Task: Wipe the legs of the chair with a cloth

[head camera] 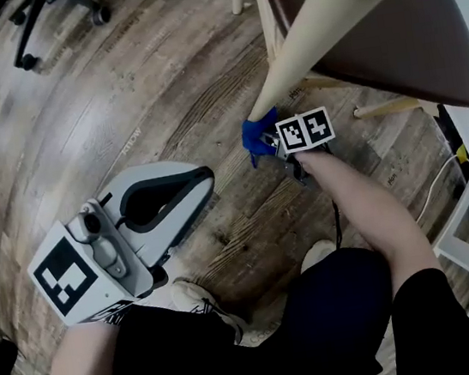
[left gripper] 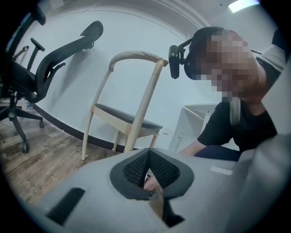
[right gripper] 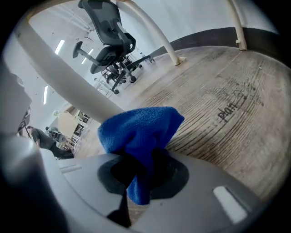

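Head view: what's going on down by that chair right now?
A person crouched on the wood floor is working with a gripper in each hand. The right gripper is shut on a blue cloth and holds it at the foot of a pale chair leg, low near the floor. The left gripper is held off to the side, apart from the chair, its jaws together with nothing in them.

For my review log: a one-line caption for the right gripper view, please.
Right gripper shut on a blue cloth, held at a pale chair leg above the wood-plank floor.
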